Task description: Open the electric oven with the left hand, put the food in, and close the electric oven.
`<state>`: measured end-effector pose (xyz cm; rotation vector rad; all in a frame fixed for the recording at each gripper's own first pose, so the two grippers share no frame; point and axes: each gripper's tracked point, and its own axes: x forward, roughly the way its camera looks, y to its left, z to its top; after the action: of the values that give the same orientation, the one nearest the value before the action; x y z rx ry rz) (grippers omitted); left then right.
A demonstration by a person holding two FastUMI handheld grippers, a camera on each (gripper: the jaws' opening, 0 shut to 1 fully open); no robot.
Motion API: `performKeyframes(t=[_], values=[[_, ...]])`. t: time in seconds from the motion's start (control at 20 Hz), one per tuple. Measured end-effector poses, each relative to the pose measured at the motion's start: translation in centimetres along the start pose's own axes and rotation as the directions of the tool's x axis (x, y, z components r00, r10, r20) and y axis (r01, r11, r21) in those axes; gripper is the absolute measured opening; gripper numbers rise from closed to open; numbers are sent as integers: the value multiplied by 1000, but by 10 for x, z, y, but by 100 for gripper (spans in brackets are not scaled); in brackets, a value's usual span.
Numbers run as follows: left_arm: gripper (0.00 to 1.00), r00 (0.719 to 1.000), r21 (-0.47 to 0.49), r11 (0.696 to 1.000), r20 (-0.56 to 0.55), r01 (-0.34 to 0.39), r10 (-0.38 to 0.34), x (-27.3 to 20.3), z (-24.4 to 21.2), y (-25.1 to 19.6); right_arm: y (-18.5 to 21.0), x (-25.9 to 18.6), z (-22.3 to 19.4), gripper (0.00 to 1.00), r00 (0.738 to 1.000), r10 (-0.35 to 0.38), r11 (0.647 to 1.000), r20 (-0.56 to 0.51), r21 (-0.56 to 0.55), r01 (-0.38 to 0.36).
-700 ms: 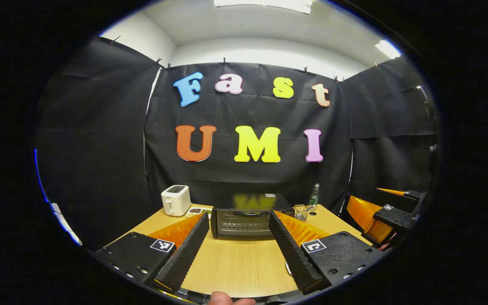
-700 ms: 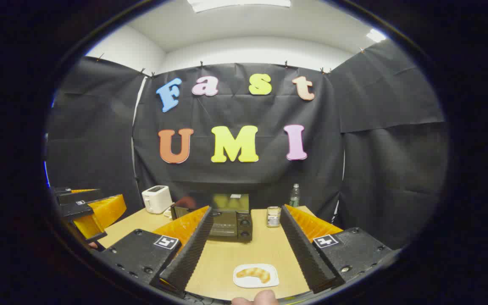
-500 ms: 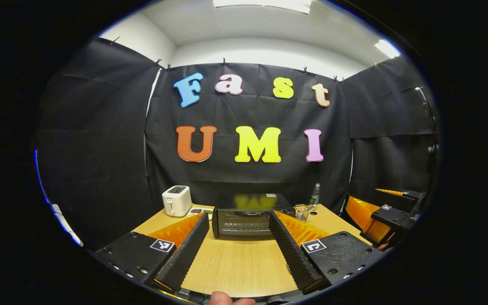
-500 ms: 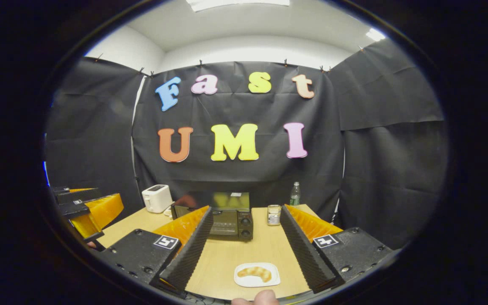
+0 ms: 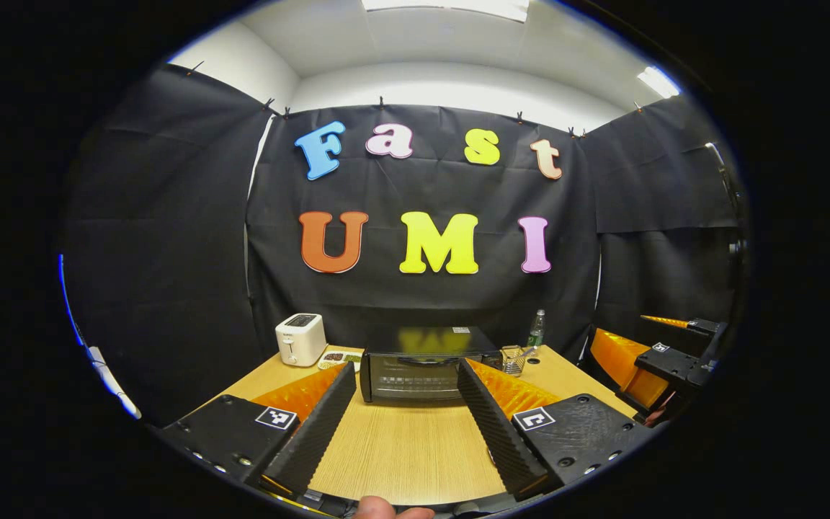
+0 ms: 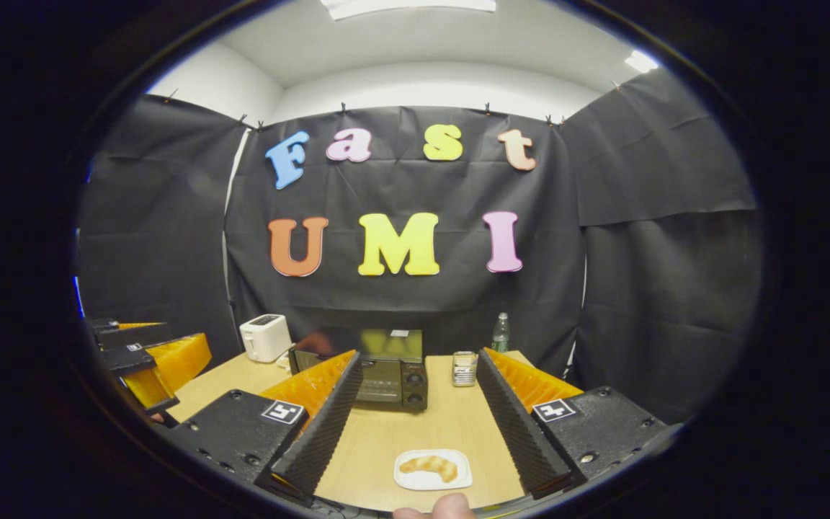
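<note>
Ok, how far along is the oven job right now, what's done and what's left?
Nothing looks done yet. The electric oven sits at the back of the table with its door shut. The left gripper hangs open in front of it, touching nothing. The right gripper is open above the croissant, which lies on its white plate. Left to do: open the door, put the food in, close it.

Both views look level across the worktop (image 5: pixel 400 454) from its near edge, sharing the far oven (image 5: pixel 418 373) (closed) (image 6: pixel 386 375).
</note>
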<state>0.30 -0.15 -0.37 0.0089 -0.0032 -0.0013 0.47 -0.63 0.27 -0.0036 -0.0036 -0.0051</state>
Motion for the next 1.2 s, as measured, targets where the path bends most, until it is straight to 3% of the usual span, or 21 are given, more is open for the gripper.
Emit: performKeyframes(t=[1.2], values=[[94,1000,20,1000,13,-10,9,4,12,11,8,7,2,97,1000,12,1000,5,-3,-12]])
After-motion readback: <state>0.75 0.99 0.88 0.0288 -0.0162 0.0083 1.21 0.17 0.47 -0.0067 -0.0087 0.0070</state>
